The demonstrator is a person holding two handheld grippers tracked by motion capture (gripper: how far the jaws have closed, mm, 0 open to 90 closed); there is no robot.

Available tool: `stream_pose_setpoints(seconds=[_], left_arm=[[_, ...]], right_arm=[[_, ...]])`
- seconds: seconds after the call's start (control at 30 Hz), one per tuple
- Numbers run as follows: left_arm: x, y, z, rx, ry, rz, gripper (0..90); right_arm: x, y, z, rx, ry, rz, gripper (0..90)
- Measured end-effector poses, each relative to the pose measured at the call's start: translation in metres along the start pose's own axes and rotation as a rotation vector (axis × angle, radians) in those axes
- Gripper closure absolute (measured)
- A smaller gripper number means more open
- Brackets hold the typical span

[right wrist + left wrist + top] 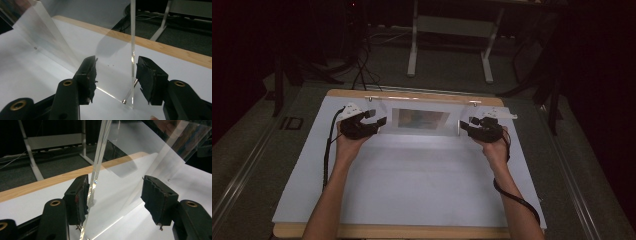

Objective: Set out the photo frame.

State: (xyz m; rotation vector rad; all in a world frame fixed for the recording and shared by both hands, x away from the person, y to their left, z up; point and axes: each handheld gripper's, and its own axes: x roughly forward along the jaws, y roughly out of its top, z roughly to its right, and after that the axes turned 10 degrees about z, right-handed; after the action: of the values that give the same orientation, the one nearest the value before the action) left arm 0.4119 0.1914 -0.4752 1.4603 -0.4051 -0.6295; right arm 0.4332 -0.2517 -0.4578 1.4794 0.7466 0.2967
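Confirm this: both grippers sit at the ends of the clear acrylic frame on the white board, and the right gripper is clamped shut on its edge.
Not clamped. In the right gripper view the right gripper stands open around the acrylic frame's edge, with gaps at both pads. The rest holds.

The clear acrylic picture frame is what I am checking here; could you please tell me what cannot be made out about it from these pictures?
- The print in the clear acrylic frame: too small and dim in the high view; cut off by the top edge in both gripper views.
- Whether the left gripper touches the panel edge with its left-hand pad: glare hides the contact.
- The frame's base under the right gripper: cut off by the bottom edge.
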Motion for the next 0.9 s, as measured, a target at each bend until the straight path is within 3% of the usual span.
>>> stream_pose_setpoints(seconds=[0.2,0.37,0.47,0.6,0.63,0.9], left_arm=[[0.004,-0.004,-0.001,0.019,0.025,-0.002,44.6],[0.008,-0.007,0.0,0.051,0.055,-0.016,45.8],[0.01,-0.007,0.0,0.063,0.068,-0.021,45.7],[0.013,-0.006,0.0,0.059,0.085,-0.026,45.0],[0.014,-0.005,0.001,0.064,0.094,-0.03,45.0],[0.02,-0.001,-0.001,0.06,0.116,-0.048,45.1]], right_arm=[[0.004,-0.003,0.002,0.004,0.006,0.022,49.8],[0.012,-0.006,-0.003,-0.056,-0.015,0.019,49.7],[0.013,-0.007,-0.004,-0.065,-0.026,0.024,49.7],[0.017,-0.007,-0.005,-0.095,-0.046,0.029,50.1],[0.018,-0.008,-0.009,-0.135,-0.072,0.03,49.6],[0.023,-0.005,-0.005,-0.12,-0.074,0.028,49.7]])
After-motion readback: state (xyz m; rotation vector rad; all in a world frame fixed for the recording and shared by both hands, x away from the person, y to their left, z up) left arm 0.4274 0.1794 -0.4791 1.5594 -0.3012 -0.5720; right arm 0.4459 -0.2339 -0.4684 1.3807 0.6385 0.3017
